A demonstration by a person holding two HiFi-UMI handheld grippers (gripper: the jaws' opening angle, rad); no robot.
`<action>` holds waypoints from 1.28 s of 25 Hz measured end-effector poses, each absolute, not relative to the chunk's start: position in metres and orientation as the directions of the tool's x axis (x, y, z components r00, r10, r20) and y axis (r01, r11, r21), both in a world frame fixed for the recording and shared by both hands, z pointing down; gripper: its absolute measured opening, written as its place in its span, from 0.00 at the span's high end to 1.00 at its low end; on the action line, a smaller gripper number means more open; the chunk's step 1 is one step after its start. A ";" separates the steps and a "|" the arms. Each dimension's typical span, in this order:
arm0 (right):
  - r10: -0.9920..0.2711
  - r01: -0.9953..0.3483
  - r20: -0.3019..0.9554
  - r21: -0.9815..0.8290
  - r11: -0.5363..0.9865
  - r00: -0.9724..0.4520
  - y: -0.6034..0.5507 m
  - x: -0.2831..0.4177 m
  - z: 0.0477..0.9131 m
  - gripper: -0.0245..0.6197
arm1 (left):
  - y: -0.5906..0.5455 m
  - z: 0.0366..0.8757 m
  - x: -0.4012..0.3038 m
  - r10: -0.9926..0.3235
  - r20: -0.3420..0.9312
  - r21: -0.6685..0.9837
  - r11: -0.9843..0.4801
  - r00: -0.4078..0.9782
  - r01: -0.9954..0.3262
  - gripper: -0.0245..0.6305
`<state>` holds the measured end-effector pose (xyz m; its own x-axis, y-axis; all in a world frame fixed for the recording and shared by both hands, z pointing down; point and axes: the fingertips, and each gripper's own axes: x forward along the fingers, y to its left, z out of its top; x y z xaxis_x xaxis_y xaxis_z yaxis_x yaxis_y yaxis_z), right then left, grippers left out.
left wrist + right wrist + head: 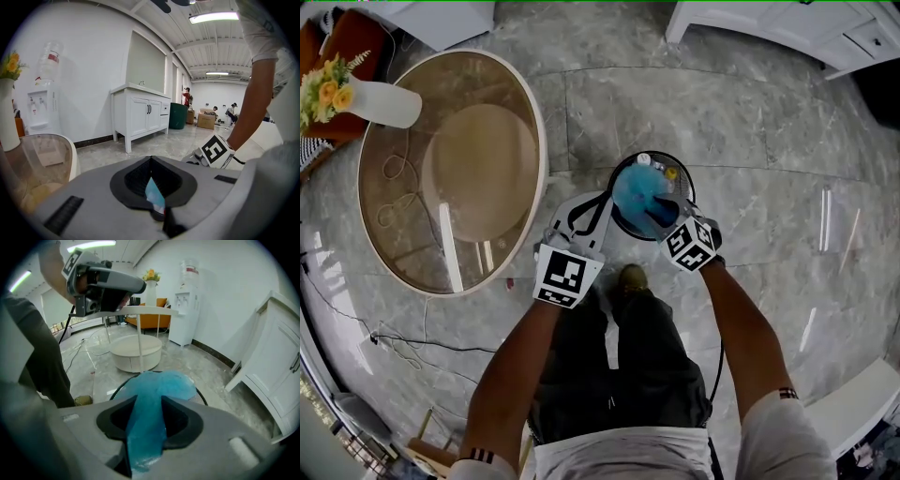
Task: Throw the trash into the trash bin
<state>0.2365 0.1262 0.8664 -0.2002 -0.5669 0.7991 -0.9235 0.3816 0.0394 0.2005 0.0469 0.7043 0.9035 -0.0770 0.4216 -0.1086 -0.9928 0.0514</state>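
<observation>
The left gripper [151,160] has its jaws pressed together on a small light-blue wrapper [155,196] and sits just left of the round black wire-mesh trash bin [613,192]. The right gripper [149,379] has its jaws spread. A crumpled blue plastic bag [165,383] lies between them, directly over the mouth of the bin. The bin stands on a grey marble floor [750,122]. Further left is a round glass-topped table [536,131] carrying a white vase of yellow flowers [382,101].
</observation>
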 end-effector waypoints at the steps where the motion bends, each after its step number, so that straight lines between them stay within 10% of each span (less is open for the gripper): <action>1: -0.559 -0.921 0.807 0.052 0.386 -0.189 0.127 0.238 0.871 0.73 | 0.046 0.705 0.200 -0.075 0.420 0.051 -0.993 0.905 -0.106 0.96; 14: -0.633 -0.946 0.760 0.078 0.316 -0.149 0.124 0.247 0.829 0.60 | 0.053 0.693 0.198 -0.047 0.433 0.091 -0.991 0.900 -0.095 0.96; 24: -0.826 -0.983 0.549 0.043 0.180 -0.128 0.086 0.254 0.677 0.95 | 0.052 0.622 0.195 -0.061 0.407 0.117 -0.986 0.912 -0.119 0.96; 32: -0.934 -0.993 0.338 -0.029 0.117 -0.120 0.065 0.233 0.501 0.96 | 0.033 0.484 0.181 -0.141 0.252 0.130 -0.975 0.957 -0.178 0.96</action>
<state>0.2326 0.0645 0.5009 -0.1202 -0.9335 0.3377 -0.9927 0.1172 -0.0293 0.1812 0.0328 0.4841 0.9573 -0.1414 0.2520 -0.1782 -0.9754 0.1298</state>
